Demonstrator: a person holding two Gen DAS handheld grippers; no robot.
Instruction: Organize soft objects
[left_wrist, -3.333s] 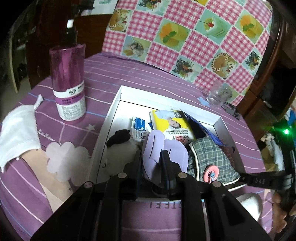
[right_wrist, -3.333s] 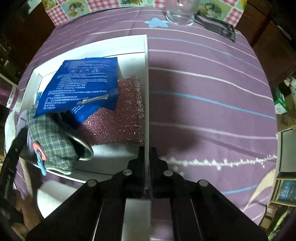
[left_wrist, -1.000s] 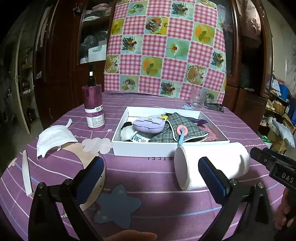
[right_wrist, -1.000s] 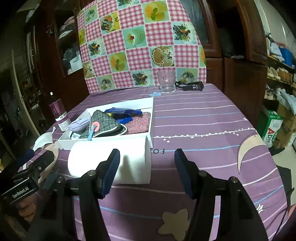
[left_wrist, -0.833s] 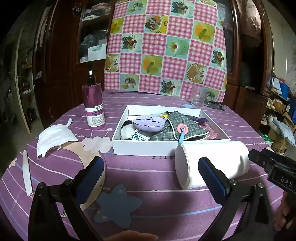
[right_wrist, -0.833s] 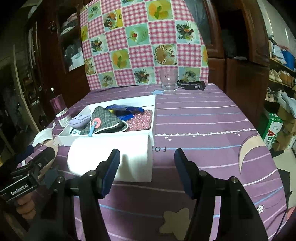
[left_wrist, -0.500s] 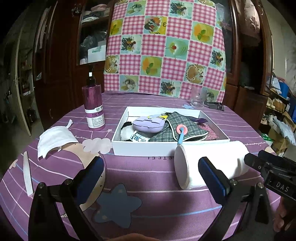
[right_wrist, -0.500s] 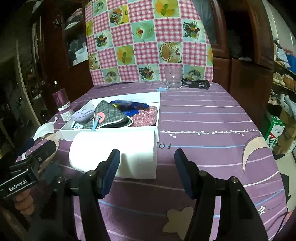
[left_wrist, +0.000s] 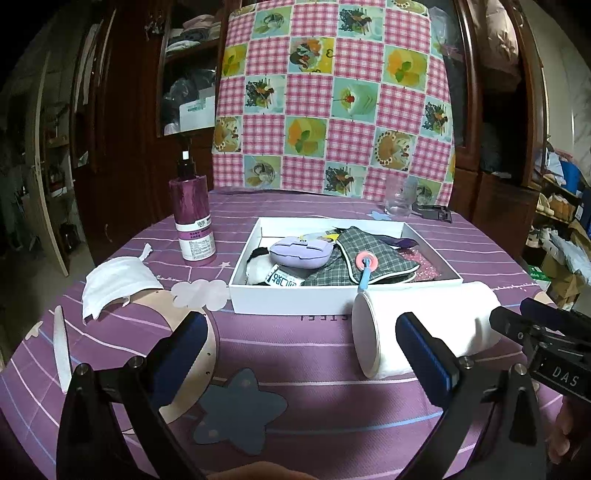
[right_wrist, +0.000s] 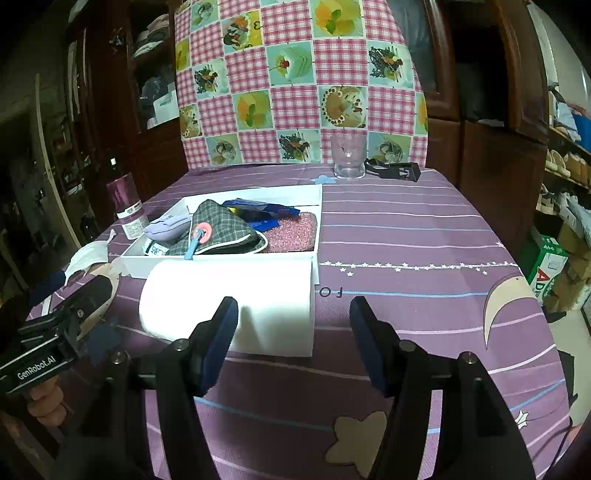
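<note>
The left claw (left_wrist: 301, 341) gapes wide and empty over open purple striped surface (right_wrist: 406, 236); the right claw (right_wrist: 293, 325), jaws just widened with nothing between them, stands apart, nearest the white paper roll (right_wrist: 229, 302). That roll lies on its side against the near wall of the white shallow box (left_wrist: 291, 301), where a grey plaid cloth pouch (left_wrist: 365, 260) and lilac soft case (left_wrist: 299, 251) are piled

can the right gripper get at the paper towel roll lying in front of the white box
Probably yes. The right gripper is open, and the paper towel roll lies on its side just ahead and slightly left of it, outside the white box, with nothing between them.
</note>
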